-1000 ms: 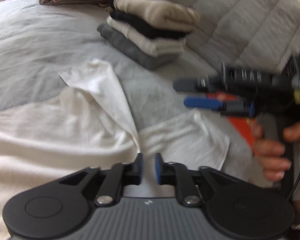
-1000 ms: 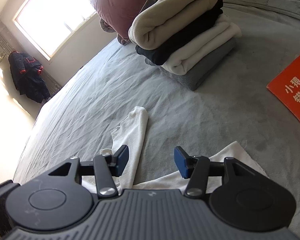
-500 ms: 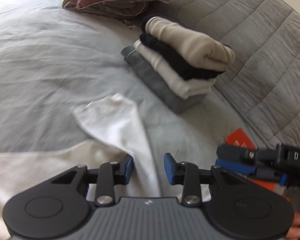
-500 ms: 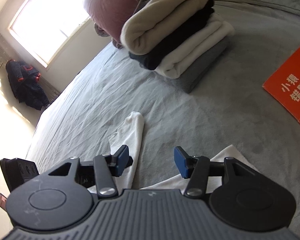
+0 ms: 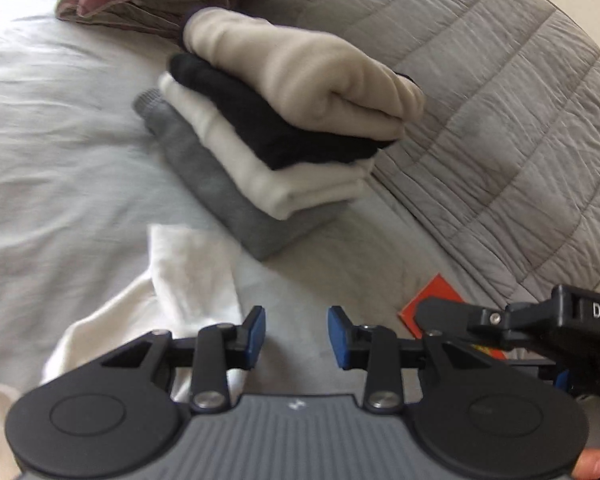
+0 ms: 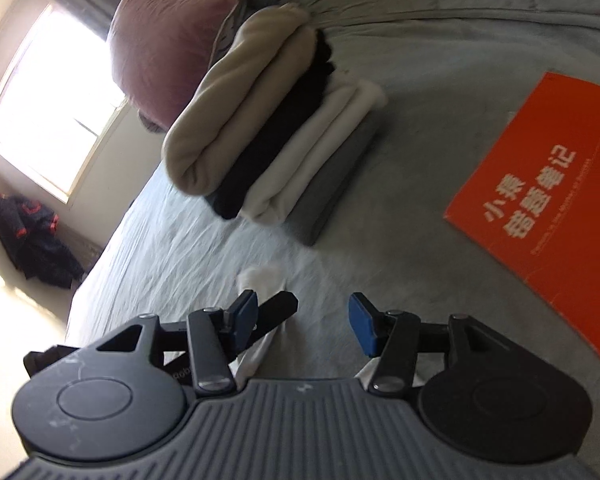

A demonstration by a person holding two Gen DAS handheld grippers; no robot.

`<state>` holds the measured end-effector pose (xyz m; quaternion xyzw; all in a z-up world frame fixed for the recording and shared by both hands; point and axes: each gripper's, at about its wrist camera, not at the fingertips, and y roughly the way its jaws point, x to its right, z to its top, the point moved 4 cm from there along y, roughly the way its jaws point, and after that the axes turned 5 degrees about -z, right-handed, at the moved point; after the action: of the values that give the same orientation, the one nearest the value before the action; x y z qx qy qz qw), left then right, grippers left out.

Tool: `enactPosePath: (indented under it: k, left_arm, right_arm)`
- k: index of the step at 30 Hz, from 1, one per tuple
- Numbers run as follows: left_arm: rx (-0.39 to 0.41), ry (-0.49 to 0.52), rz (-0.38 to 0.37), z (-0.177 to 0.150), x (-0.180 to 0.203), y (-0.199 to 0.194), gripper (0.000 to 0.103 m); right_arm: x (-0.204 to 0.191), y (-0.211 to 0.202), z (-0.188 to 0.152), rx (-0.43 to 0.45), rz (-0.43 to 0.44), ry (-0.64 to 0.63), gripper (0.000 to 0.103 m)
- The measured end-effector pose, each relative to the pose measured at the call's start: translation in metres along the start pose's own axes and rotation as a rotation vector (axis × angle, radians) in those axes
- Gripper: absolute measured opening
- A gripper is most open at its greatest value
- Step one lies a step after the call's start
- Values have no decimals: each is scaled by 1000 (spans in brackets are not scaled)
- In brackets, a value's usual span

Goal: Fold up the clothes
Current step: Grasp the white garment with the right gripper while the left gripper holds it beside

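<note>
A white garment (image 5: 188, 280) lies unfolded on the grey bed sheet (image 5: 52, 152), one sleeve (image 6: 262, 278) reaching toward a stack of folded clothes (image 5: 276, 120). My left gripper (image 5: 296, 336) hovers over the sheet just right of that sleeve, open with nothing between its blue pads. My right gripper (image 6: 303, 320) is open too, over bare sheet, with the sleeve under its left finger. In the left wrist view the right gripper (image 5: 424, 316) sits close on the right. A black finger (image 6: 280, 312) of the left gripper shows in the right wrist view.
The folded stack (image 6: 276, 140) has beige, black, white and grey layers. An orange booklet (image 6: 540, 208) lies on the sheet to the right. A pink pillow (image 6: 160, 52) and a grey quilt (image 5: 500, 100) are behind. A window (image 6: 40, 100) and a dark jacket (image 6: 32, 236) are at left.
The left gripper has moved along the white garment toward the folded stack, its jaws slightly wider. The right gripper has rolled and come closer to the left one.
</note>
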<state>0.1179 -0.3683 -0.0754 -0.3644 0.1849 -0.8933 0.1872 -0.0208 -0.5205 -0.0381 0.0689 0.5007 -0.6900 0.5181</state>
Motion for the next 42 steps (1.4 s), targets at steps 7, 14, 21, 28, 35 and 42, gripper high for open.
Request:
enactPosePath:
  k: [7,14,21,28,35,42]
  left_arm:
    - [29,-5,-15,22,-2,-6,36]
    - [61,-32,136,34,-32,-41,36]
    - [28,-73,225,22,-53,-47,34]
    - [7,-55,258,14,-59,-41,27]
    - [22,-44,284,15,-60,-40,1]
    - [94,-11,244,19,-41,-59,0]
  right_arm:
    - [13,-3,8,17,-30,27,55]
    - [0,29,1,-78,34,47,55]
    - [-23,61,-4,-116,49,56,55]
    - [-34,107,-19,-91,52,33,34]
    - [-33,101,-29,-20,57,35,3]
    - [-29,44,-20,128,80,4,2]
